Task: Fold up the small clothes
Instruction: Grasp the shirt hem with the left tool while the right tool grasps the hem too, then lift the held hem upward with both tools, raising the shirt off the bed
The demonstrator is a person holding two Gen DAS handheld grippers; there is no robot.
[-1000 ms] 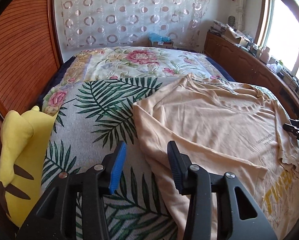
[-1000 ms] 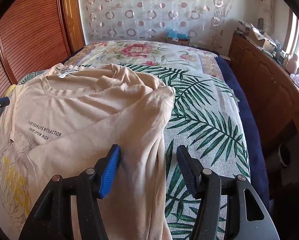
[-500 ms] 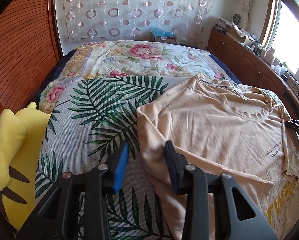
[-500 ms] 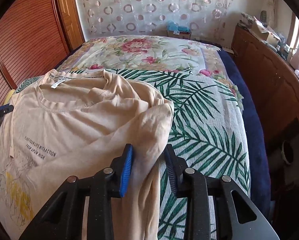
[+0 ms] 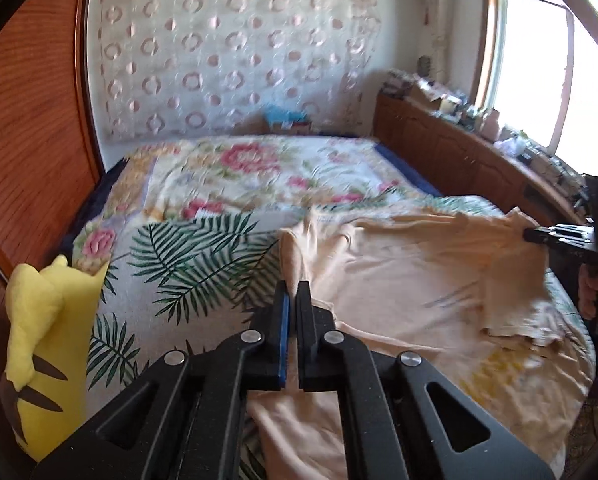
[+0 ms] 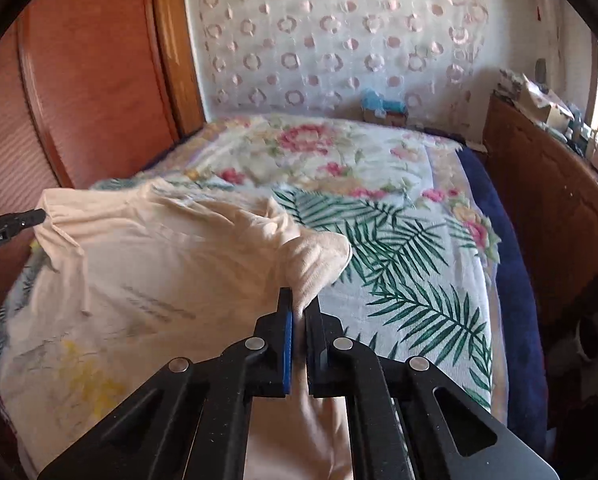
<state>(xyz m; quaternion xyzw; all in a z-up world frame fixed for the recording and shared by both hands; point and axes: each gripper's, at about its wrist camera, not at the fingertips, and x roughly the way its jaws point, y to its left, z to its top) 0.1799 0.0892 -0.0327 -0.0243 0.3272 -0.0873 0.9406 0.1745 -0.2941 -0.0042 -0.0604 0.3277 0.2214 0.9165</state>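
T-shirt (image 5: 399, 280) pinched at both side edges: cloth clamped between left gripper (image 5: 292, 292) jaws, just closed, and likewise between right gripper (image 6: 299, 300) jaws. Ahead of both, body sagging over bed (image 6: 399, 248), edges raised. Beyond, toy (image 5: 39, 340) off left. Folding barely begun; every fold left.

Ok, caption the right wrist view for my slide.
Right gripper shut on the peach T-shirt's edge, lifting it off the palm-leaf bedspread.
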